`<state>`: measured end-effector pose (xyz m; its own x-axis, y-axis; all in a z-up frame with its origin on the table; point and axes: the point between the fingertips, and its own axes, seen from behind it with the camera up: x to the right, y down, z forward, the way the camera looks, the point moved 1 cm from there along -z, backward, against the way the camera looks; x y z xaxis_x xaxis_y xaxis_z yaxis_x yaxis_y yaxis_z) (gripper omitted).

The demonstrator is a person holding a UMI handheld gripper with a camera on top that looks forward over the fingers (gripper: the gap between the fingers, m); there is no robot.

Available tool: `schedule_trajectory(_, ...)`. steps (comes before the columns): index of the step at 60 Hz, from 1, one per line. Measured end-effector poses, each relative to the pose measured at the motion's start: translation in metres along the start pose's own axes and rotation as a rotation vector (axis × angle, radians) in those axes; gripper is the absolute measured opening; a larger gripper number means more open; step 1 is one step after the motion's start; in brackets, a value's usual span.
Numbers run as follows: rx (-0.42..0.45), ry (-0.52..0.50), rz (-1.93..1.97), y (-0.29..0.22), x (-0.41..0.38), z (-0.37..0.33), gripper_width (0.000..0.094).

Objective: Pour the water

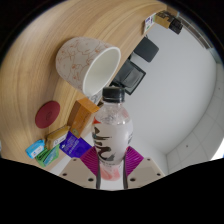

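Observation:
My gripper is shut on a clear plastic bottle with a black cap and black writing on its label. Both purple pads press on its sides. The bottle is held above the wooden table, its cap pointing toward a white cup with a speckled outside. The cup lies tilted, its open mouth facing the bottle, just beyond the cap.
A dark red round object lies on the table to the left. A blue packet and teal items sit near my left finger. Black devices lie beyond the cup near the table edge.

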<state>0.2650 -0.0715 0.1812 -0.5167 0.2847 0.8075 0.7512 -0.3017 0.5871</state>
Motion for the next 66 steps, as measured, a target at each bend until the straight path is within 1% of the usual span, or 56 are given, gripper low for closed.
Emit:
schedule_trajectory(9, 0.036, -0.017, -0.006, -0.013, -0.004, 0.004, 0.0298)
schedule_trajectory(15, 0.064, -0.053, 0.132, -0.011, -0.004, 0.002, 0.0297)
schedule_trajectory(28, 0.119, -0.214, 0.842, 0.021, 0.011, -0.005, 0.0301)
schedule_trajectory(32, 0.158, -0.263, 1.108, 0.028, 0.021, -0.010, 0.0300)
schedule_trajectory(38, 0.239, -0.353, 1.467, 0.033, 0.028, -0.014, 0.0299)
schedule_trajectory(42, 0.288, -0.409, 1.660, 0.026, 0.024, -0.024, 0.0300)
schedule_trajectory(45, 0.325, -0.462, 1.767, 0.018, 0.013, -0.012, 0.0299)
schedule_trajectory(50, 0.366, -0.503, 1.869, 0.010, -0.006, -0.002, 0.0298)
schedule_trajectory(51, 0.366, -0.506, 1.885, 0.002, -0.010, -0.007, 0.0299)
schedule_trajectory(52, 0.374, -0.518, 1.890, 0.005, -0.013, -0.001, 0.0298)
schedule_trajectory(59, 0.403, -0.593, 1.957, -0.019, -0.047, 0.008, 0.0298)
schedule_trajectory(66, 0.403, -0.636, 1.981, -0.043, -0.072, 0.013, 0.0301)
